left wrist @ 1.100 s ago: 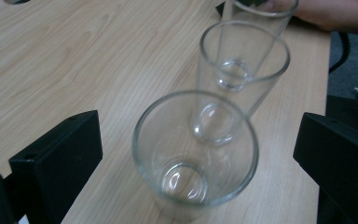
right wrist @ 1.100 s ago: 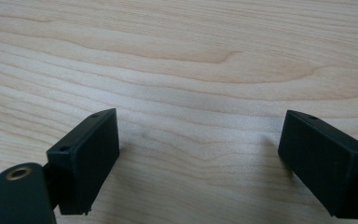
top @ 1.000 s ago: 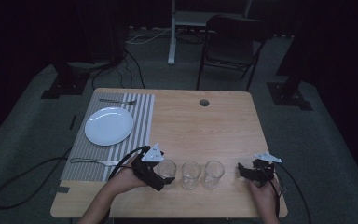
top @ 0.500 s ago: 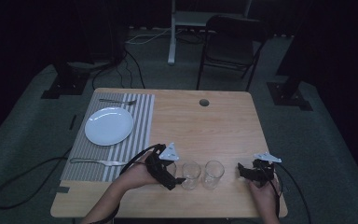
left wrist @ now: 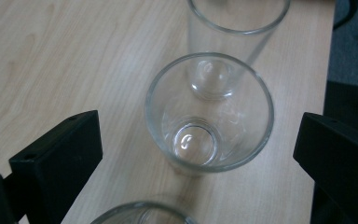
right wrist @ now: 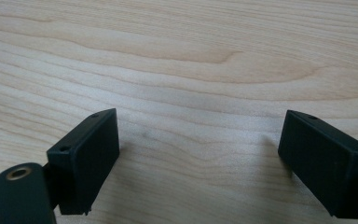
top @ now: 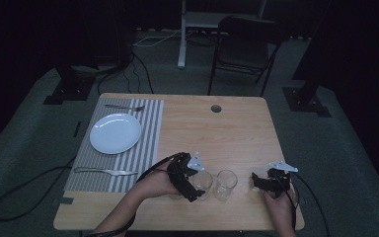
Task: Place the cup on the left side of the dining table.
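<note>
Three clear empty glasses stand upright in a row near the table's front edge. In the left gripper view the middle glass (left wrist: pixel 209 112) sits between the open jaws of my left gripper (left wrist: pixel 200 140), which do not touch it. A farther glass (left wrist: pixel 237 28) stands behind it, and a nearer rim (left wrist: pixel 140 212) shows at the bottom. From above, my left gripper (top: pixel 187 175) hangs over the row's left end, beside the middle glass (top: pixel 203 183) and the right glass (top: pixel 225 183). My right gripper (top: pixel 264 182) (right wrist: pixel 205 149) rests open over bare wood to the right.
A white plate (top: pixel 115 133) lies on a striped placemat (top: pixel 150 128) at the left, with a fork (top: pixel 124 106) behind it and a knife (top: pixel 106 171) in front. A round hole (top: pixel 216 108) is at the table's back. A chair (top: pixel 244 49) stands beyond the table.
My left gripper has moved right along the row, from the leftmost glass to around the middle one. The right gripper has stayed still.
</note>
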Tool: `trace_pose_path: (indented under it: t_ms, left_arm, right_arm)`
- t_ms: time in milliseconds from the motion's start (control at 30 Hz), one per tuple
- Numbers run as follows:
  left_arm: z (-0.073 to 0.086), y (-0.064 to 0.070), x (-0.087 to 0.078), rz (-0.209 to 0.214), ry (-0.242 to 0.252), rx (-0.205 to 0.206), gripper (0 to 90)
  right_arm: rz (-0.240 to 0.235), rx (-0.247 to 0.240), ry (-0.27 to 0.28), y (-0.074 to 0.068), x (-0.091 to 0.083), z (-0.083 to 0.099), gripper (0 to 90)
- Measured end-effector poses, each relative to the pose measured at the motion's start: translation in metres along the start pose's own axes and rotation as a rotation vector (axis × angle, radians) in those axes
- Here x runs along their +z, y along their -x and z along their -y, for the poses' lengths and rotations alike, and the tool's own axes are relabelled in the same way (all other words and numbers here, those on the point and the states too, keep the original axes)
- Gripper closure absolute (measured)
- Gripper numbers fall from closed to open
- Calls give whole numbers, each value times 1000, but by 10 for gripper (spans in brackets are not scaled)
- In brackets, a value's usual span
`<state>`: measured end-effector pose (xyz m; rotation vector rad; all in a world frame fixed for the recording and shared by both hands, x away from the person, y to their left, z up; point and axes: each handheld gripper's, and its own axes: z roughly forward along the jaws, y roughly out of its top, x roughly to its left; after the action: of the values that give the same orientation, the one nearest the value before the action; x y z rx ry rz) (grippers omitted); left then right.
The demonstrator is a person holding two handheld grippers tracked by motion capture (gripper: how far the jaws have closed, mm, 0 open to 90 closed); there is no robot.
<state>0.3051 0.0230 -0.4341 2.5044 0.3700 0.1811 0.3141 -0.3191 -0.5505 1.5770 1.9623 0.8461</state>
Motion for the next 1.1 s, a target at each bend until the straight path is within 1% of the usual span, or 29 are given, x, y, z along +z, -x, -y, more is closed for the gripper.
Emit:
trace_pose_path:
  t_ms: [33,133,167,233,267,300,333,367,400,433,467,500,533,567,600,667,700,800,867,933,967,1000,1033,1100]
  left_arm:
    - [-2,1,2,-4,-20,6,17]
    - [-5,2,7,2,-46,19,19]
    - [-6,2,8,5,-56,18,57]
    - [-8,2,11,-11,-77,27,61]
    - [-8,1,12,-13,-81,17,86]
    - [-9,0,12,-1,-84,6,97]
    - [-9,0,12,16,-84,7,98]
    - [-10,1,13,6,-88,11,142]
    - [-11,2,14,-6,-104,11,152]
    - [-12,1,15,-1,-118,17,152]
    - [-13,2,16,-15,-123,22,153]
    - [-14,2,17,-14,-121,15,165]
    - [-15,2,17,3,-127,17,166]
    - [-15,4,18,-5,-131,25,175]
    - [-15,4,19,-6,-136,14,235]
    - [-16,4,20,-4,-142,-1,245]
    - [-17,5,21,-9,-136,-4,284]
    - [-16,5,22,-8,-132,-14,286]
    - [-16,5,21,-10,-133,-12,287]
    - [-16,5,21,-15,-138,-18,288]
    - [-16,6,20,-11,-142,-13,288]
    - [-16,6,20,-8,-145,-17,289]
    - [-16,6,20,-6,-149,-10,289]
    - [-16,5,20,-6,-151,-15,289]
  right_arm:
    - [0,1,0,0,0,0,119]
    - [0,0,0,0,0,0,119]
    - [0,1,0,0,0,0,119]
    - [0,0,0,0,0,0,119]
    - [0,0,0,0,0,0,119]
    - [0,0,0,0,0,0,119]
    - [0,0,0,0,0,0,119]
    - [0,0,0,0,0,0,119]
    - [0,0,0,0,0,0,119]
    - [0,0,0,0,0,0,119]
    - [0,0,0,0,0,0,119]
    - [0,1,0,0,0,0,119]
    - [0,0,0,0,0,0,120]
    - [0,0,0,0,0,0,119]
    - [0,0,0,0,0,0,119]
    - [0,0,0,0,0,0,119]
    - [0,0,0,0,0,0,120]
    - [0,0,0,0,0,0,119]
    - [0,0,0,0,0,0,120]
    - [0,1,0,0,0,0,120]
    - [0,0,0,0,0,0,120]
    - [0,0,0,0,0,0,119]
    - [0,0,0,0,0,0,119]
    - [0,0,0,0,0,0,119]
